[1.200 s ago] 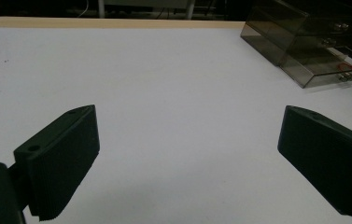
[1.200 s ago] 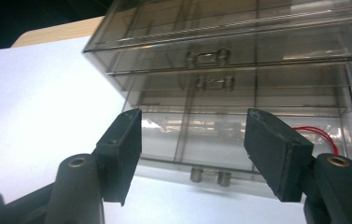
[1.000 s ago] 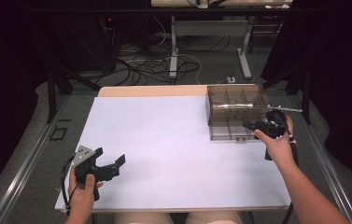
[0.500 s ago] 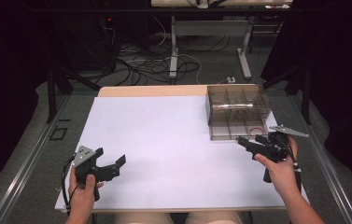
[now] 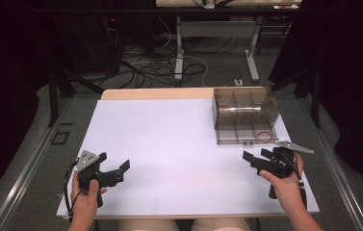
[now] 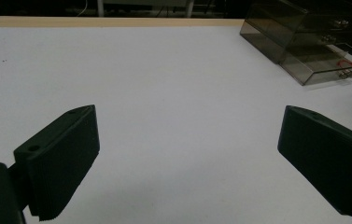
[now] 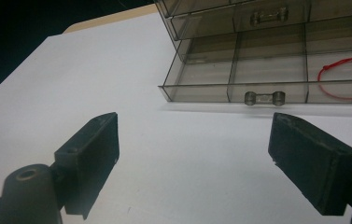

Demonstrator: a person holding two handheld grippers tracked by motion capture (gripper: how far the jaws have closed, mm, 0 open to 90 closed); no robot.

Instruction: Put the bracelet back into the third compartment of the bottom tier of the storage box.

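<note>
Left tongs (image 5: 112, 166): released, jaws wide apart with nothing between them, held over the near left part of the bench by the person's left hand (image 5: 86, 197); in the left gripper view the two black jaws frame bare white surface.
Right tongs (image 5: 257, 157): released as well, jaws spread and empty, held by the right hand (image 5: 285, 185) over the near right part of the bench, pointing left and slightly away from the person.
Grey plate (image 5: 293, 146): sits on top of the right tongs, sticking out to the right.
Cable (image 5: 67, 179): loops from the left tongs down beside the left hand.
Box (image 5: 244, 115): a smoky clear plastic organiser with divided compartments, just ahead of the right tongs and well apart from the left tongs, towards the far right of the bench; its small clear latch (image 7: 264, 97) faces the right tongs.
Red loop (image 7: 344, 77): a thin red ring of cord or band lying in the front right compartment of the box, ahead and to the right of the right tongs.
Bench (image 5: 169, 139): white top with a strip of pale wood along the far edge; bare between the two tongs.
</note>
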